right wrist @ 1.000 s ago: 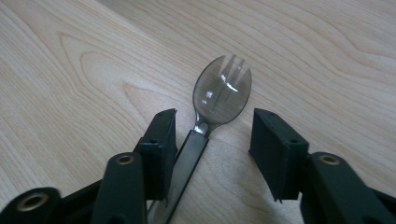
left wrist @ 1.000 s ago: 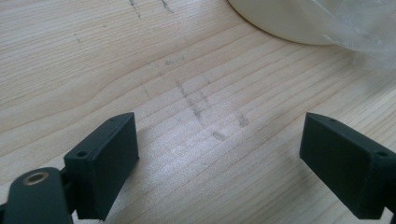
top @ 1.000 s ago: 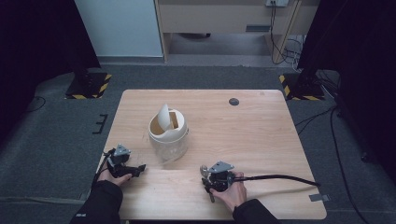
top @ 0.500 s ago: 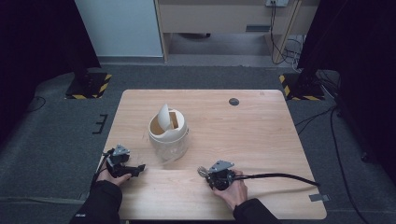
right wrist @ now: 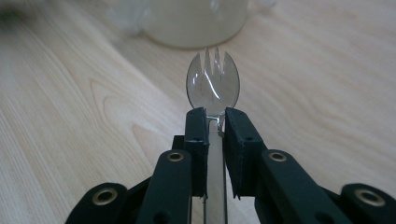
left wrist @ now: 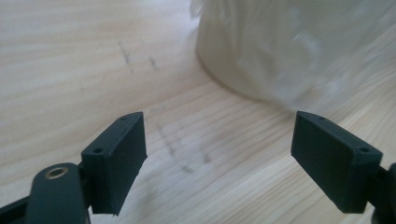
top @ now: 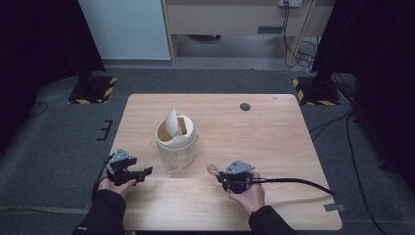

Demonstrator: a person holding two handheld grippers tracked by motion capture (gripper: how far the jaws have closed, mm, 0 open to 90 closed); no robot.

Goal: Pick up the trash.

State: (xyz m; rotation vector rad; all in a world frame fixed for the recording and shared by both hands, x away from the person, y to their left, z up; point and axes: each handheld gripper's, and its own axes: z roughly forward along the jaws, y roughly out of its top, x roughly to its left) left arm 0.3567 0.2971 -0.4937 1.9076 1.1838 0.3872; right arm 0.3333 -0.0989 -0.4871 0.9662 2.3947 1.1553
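Pale wooden tabletop (top: 274, 132) carries a white round container with raised lid (top: 176, 139) left of centre. Right gripper (right wrist: 215, 122) clamps a clear plastic spork (right wrist: 213, 86) near the front edge, apparently just picked up; left gripper (left wrist: 219, 151) gapes empty beside the container.

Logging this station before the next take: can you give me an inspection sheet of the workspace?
Surface: wooden table, faint marks near the left gripper.
Job's things: white tub with its lid tipped up; clear spork.
Clutter: small dark disc at the far edge.
Grippers: left gripper open, aimed at the tub; right gripper shut on the spork's handle.
Cables: black cable trails right from the right gripper.
Surroundings: grey floor, hazard-striped stand bases, a cabinet beyond.
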